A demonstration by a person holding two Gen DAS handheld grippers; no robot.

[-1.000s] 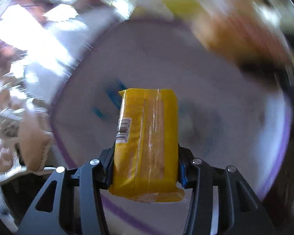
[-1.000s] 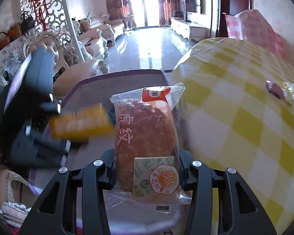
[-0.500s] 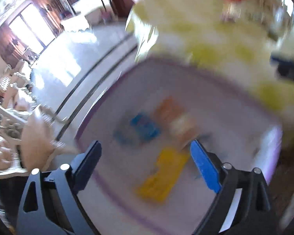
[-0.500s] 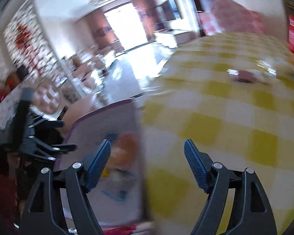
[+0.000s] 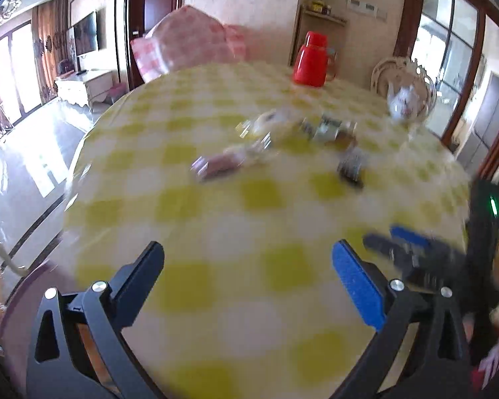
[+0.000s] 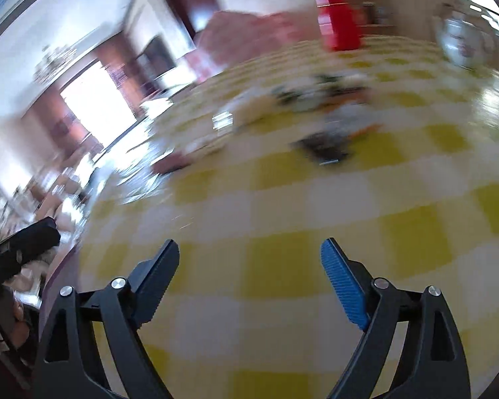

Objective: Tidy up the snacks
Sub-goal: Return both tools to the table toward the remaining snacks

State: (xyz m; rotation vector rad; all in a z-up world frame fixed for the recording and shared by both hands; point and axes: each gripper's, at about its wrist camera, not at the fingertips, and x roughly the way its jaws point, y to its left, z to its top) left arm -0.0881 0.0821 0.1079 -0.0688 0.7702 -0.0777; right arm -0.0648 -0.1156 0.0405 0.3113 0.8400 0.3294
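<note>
Several wrapped snacks lie blurred in the middle of the yellow-checked table (image 5: pixel 249 299): a pinkish one (image 5: pixel 226 163), a dark packet (image 5: pixel 351 166) and a small pile (image 5: pixel 329 129) behind them. My left gripper (image 5: pixel 248 246) hovers over the near part of the cloth, its jaws opening with nothing between them. My right gripper (image 6: pixel 249 243) is over the same cloth, jaws also opening and empty. The dark packet (image 6: pixel 326 146) and the pile (image 6: pixel 316 93) lie well ahead of it. Each gripper shows at the edge of the other's view.
A red thermos (image 5: pixel 311 61) and a white teapot (image 5: pixel 404 103) stand at the table's far side. A pink checked cushion (image 5: pixel 183 40) is behind the table. The purple rim of a bin (image 5: pixel 20 286) shows at the lower left, beside the table edge.
The left gripper let go of the yellow packet and the right of the bagged bread, both over the purple-rimmed bin. Both then opened wide and swung to the table.
</note>
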